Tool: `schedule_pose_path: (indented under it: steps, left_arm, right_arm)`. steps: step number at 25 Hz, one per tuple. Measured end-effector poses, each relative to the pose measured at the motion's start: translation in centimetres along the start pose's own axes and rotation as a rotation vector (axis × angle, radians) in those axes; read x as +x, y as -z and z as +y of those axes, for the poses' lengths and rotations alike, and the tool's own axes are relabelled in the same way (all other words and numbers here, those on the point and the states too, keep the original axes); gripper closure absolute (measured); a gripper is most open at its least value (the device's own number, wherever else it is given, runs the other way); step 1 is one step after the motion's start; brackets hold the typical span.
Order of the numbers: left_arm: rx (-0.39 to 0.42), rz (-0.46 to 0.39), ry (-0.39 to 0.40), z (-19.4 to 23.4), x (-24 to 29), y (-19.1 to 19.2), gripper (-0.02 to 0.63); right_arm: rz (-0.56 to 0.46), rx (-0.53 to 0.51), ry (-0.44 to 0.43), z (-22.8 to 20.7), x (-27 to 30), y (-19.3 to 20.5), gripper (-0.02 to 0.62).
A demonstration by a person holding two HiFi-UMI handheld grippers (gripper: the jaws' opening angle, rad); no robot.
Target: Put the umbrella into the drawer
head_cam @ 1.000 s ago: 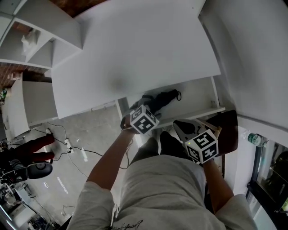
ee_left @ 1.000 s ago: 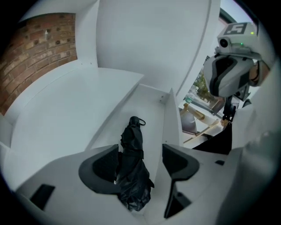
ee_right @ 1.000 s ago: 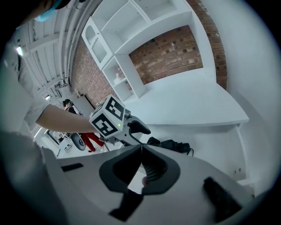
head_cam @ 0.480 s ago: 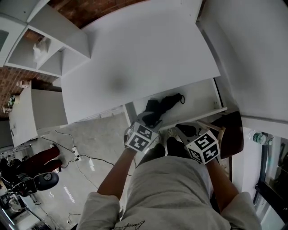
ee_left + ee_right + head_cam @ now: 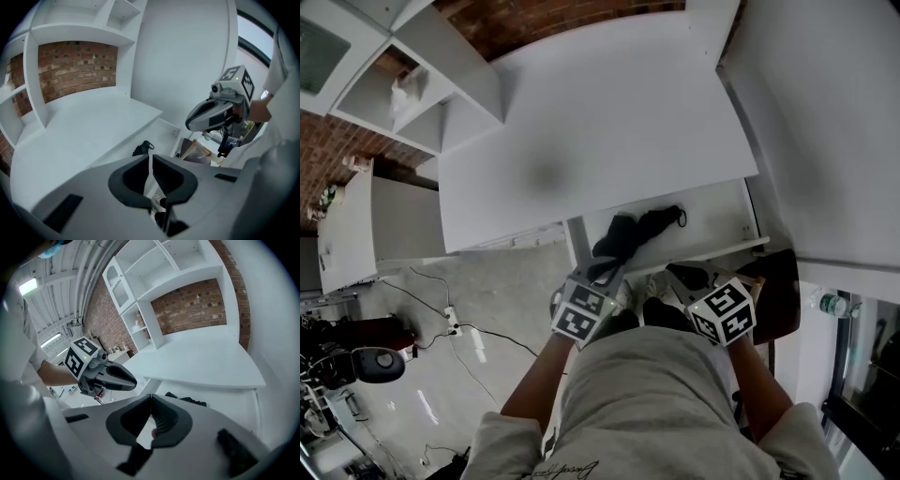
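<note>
A black folded umbrella lies in the open white drawer under the desk top; it also shows small in the left gripper view and the right gripper view. My left gripper hovers above the drawer's front left corner, apart from the umbrella. Its jaws are closing, almost together, with nothing between them. My right gripper hangs over the drawer's front edge, shut and empty.
The white desk top spreads beyond the drawer, with white shelves and brick wall at its far left. A brown chair stands at the right. Cables and a power strip lie on the floor at the left.
My left gripper drew back from the umbrella toward my body and rose, and its jaws came together. The umbrella stayed in the drawer. The right gripper barely shifted.
</note>
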State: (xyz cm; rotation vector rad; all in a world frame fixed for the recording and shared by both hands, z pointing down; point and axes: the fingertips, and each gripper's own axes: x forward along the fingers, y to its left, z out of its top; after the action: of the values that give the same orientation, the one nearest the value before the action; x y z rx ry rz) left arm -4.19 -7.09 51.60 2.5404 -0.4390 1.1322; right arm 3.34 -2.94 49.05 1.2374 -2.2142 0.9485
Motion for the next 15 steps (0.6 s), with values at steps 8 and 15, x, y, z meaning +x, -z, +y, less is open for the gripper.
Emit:
schedule_pose_path:
  steps: [8, 15]
  left_arm:
    - [-0.12, -0.116, -0.092, 1.4, -3.8, -2.1, 0.591]
    - [-0.11, -0.217, -0.112, 0.9, -6.6, -4.5, 0.591]
  right_arm:
    - [-0.043, -0.05, 0.014, 0.4, -0.6, -3.3, 0.568]
    - [-0.075, -0.076, 0.004, 1.3, -0.7, -5.5, 0.568]
